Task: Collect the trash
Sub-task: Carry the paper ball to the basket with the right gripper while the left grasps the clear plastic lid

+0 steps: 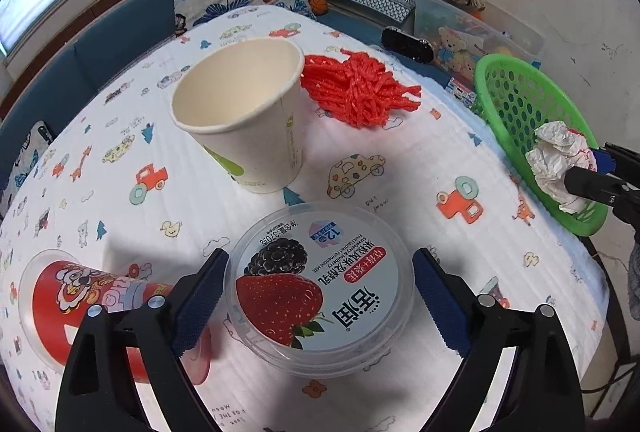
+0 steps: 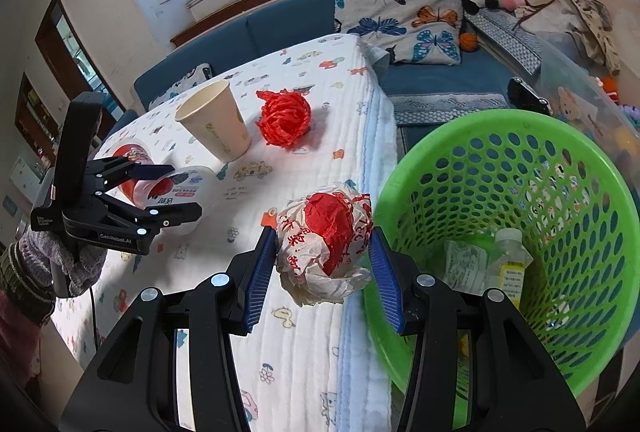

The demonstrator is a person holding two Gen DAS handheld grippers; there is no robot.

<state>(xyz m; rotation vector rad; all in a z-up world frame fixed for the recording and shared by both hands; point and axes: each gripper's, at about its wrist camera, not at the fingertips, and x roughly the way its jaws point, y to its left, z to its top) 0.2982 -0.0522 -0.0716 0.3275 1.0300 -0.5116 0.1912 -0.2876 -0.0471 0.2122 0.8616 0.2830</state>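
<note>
The right gripper [image 2: 324, 264] is pinching a crumpled white-and-red paper ball [image 2: 326, 246] above the table edge, the green perforated plastic basket [image 2: 560, 160] lying just rightward. The left gripper [image 1: 320, 296] is spreading around a round yogurt tub [image 1: 320, 288].

You can read "370g", "12" and "Strawberry & Mulberry fruit flavored fermented milk" on the round clear plastic yogurt tub's lid [image 1: 320, 282], and "GenRobot.AI" on your black left gripper's body [image 2: 116, 237].
</note>
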